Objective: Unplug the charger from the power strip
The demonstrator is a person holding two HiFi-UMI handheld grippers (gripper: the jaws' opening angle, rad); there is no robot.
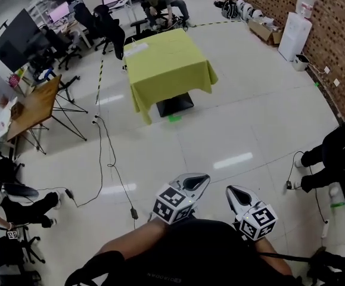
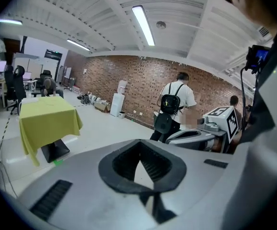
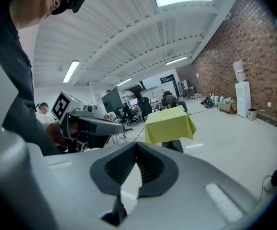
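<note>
Both sets of fingers are closed on nothing, left gripper (image 1: 201,180) and right gripper (image 1: 233,192) close to the body; charger and power strip undetectable, probably on the yellow worktop (image 1: 172,61) well ahead, neither hand nearer.

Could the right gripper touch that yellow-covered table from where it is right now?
Probably not. The right gripper sits close to the person's body, jaws shut, and the yellow-covered table stands well off across the floor. Nothing seems to block the way; the person would likely just have to walk over.
</note>
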